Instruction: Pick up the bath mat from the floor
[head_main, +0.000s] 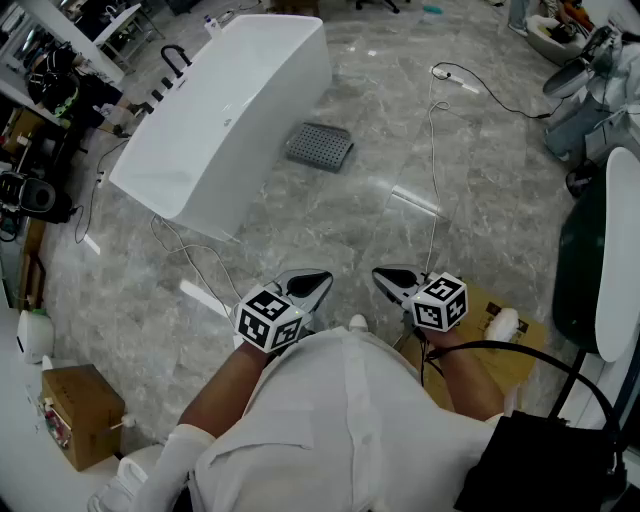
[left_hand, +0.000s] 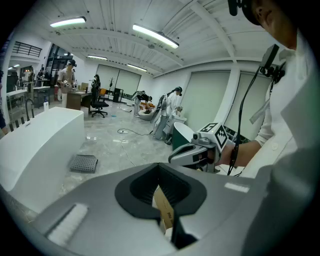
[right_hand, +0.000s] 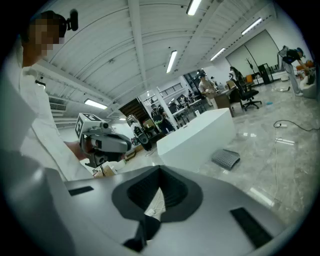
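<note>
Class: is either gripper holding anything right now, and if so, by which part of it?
Nothing is held. The left gripper and the right gripper are both shut and empty; the bath mat lies on the floor by the bathtub.

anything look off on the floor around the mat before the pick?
Nothing spilled or damaged. The grey bath mat lies apart from the white bathtub, roughly square to it. The one oddity: loose white cables trail across the floor right of the mat, a possible snag or trip hazard.
</note>
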